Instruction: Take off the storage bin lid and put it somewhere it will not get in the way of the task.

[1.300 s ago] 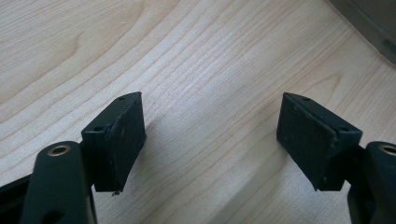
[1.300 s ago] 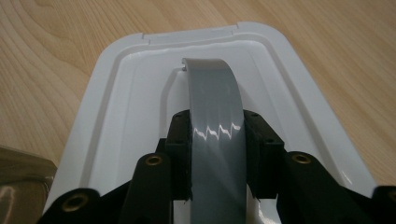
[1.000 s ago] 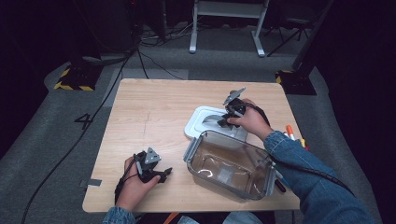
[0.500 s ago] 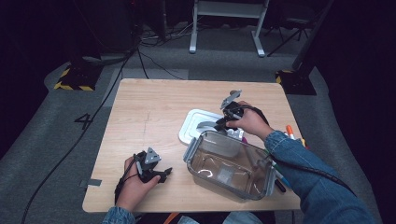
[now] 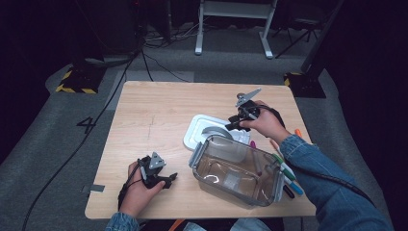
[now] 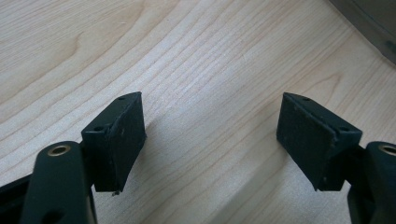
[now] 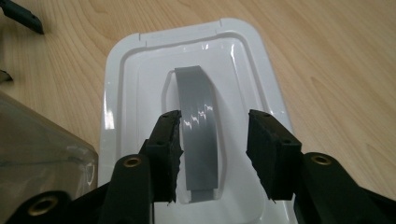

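Two grippers in hand; right gripper (image 7: 212, 156) hangs just above the white lid (image 7: 126, 93), jaws just opened and spread to either side of its grey handle (image 7: 198, 121), pads clear of it; lid lies flat on the wooden table (image 5: 154, 110), touching the far side of the clear container (image 5: 235, 173); left gripper (image 6: 210, 140) low over bare wood, jaws apart, nothing between; coloured markers (image 5: 286, 171) lie just right of the container.
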`<state>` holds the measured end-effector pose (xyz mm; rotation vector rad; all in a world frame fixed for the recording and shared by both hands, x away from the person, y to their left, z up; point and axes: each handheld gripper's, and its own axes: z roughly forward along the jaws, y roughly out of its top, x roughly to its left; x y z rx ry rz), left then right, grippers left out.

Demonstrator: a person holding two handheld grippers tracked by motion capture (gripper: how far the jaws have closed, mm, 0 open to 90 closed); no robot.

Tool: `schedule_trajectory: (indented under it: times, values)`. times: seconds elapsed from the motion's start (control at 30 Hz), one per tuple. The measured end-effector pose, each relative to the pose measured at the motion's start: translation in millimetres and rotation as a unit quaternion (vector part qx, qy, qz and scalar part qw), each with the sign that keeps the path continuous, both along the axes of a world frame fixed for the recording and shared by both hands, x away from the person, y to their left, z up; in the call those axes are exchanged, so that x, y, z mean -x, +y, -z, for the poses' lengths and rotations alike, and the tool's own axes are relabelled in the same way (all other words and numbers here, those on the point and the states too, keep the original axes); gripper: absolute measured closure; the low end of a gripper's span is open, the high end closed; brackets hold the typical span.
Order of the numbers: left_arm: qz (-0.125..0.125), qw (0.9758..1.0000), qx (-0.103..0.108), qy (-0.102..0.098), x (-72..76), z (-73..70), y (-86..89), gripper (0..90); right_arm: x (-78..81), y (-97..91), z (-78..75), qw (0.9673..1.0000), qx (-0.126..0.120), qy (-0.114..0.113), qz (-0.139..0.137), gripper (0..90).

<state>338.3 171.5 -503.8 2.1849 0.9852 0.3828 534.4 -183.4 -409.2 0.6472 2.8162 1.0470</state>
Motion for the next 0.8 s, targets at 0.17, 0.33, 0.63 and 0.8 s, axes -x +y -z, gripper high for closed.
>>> schedule_trajectory:
  times: [0.17, 0.33, 0.63, 0.8]
  values:
    - [0.000, 1.0000, -0.001, 0.000, 0.1, 0.0, -0.1, 24.2, 13.1, -27.5, -18.9, 0.9994, -0.016, -0.018, 0.024, 53.7]
    - [0.000, 1.0000, -0.001, 0.000, 0.1, -0.1, -0.1, 24.2, 22.5, -51.4, -29.2, 0.9983, -0.024, -0.029, 0.045, 53.0]
    - [0.000, 1.0000, -0.001, 0.001, 0.1, -0.1, -0.1, 24.1, 37.9, -98.0, -38.2, 0.9930, -0.035, -0.042, 0.105, 52.3]
    - [0.004, 1.0000, -0.001, 0.002, -0.3, -0.1, -0.2, 23.1, 46.7, -122.6, -37.6, 0.9894, -0.037, -0.043, 0.133, 52.1]
